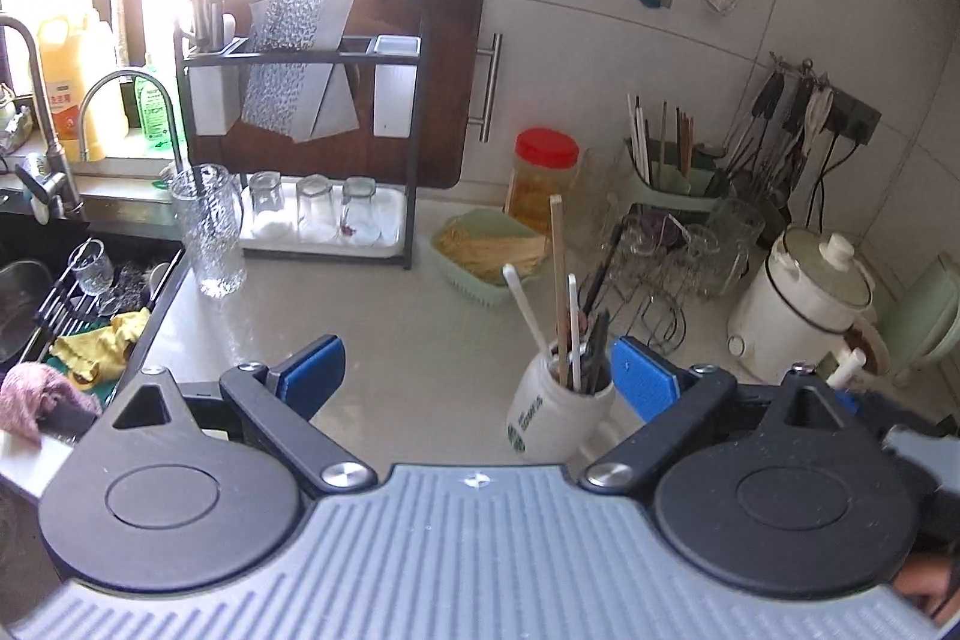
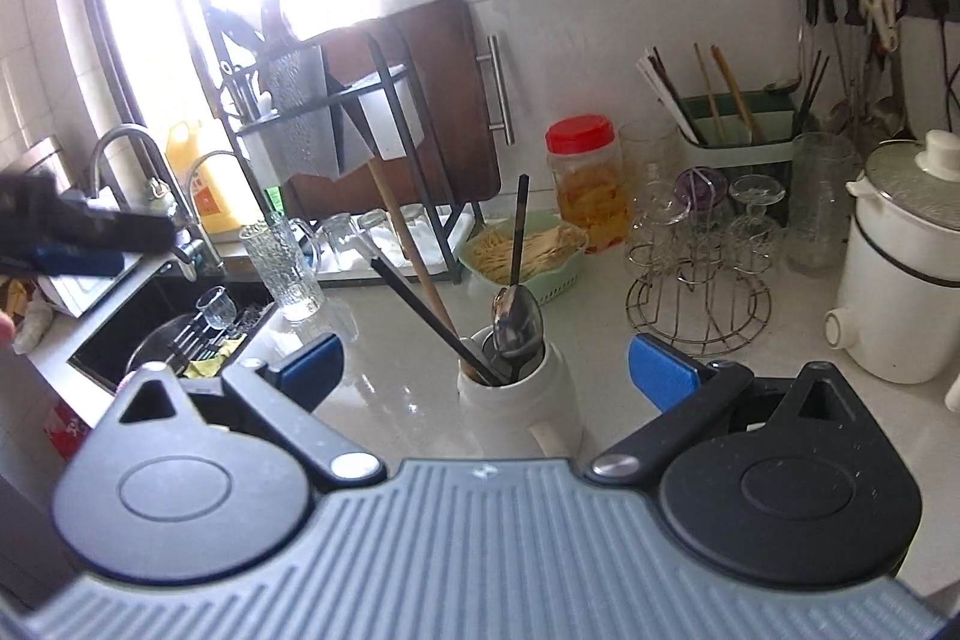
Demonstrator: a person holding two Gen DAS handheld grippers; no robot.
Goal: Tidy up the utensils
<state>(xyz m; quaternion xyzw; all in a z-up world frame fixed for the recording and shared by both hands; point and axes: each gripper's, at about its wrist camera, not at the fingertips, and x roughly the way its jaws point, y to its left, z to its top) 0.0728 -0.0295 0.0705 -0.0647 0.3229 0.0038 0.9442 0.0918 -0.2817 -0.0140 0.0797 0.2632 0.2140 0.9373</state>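
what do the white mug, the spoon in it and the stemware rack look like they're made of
White mug: probably glazed ceramic, with a smooth, opaque, slightly glossy body.
Spoon: polished metal, likely stainless steel; its bowl mirrors the room.
Stemware rack: thin bent metal wire, apparently a bright chrome-like finish.

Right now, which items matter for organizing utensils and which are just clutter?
Job:
white mug holding spoon and chopsticks
green utensil caddy

Lying about:
red-lidded jar
glass pitcher
noodle basket
white pot
wire glass rack
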